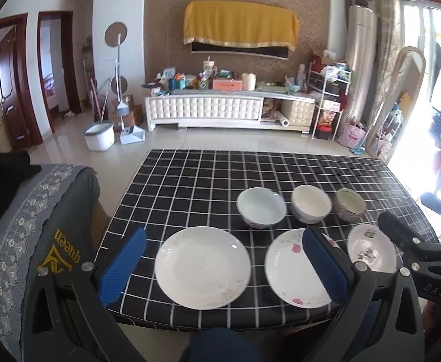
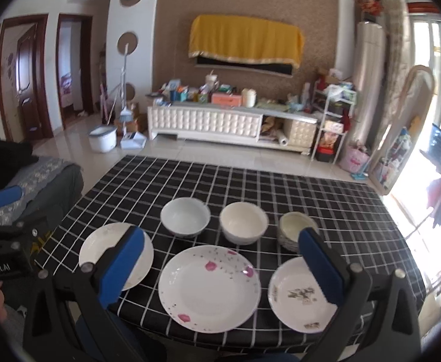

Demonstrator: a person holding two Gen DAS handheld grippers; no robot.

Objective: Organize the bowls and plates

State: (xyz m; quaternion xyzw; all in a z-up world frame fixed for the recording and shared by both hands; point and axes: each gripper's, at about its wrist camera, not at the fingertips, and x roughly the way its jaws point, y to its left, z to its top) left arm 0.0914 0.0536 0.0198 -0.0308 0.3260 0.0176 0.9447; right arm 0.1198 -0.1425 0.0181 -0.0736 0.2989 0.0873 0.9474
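- Home living room, lived-in.
- 12 o'clock: wall TV (image 1: pixel 240 49) under yellow dust cloth (image 1: pixel 240 24), cluttered white TV cabinet (image 1: pixel 220 110) below.
- 10 o'clock: wooden doors (image 1: pixel 7 84), mop bucket (image 1: pixel 99 135), broom.
- 2 o'clock: standing air conditioner (image 1: pixel 361 60), balcony window.
- 6 o'clock: table with checked cloth (image 1: pixel 208 175).

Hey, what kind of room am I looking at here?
Most likely a home living room used for dining: a covered wall TV above a low media cabinet, a mop bucket, and a checked table with plates and bowls.
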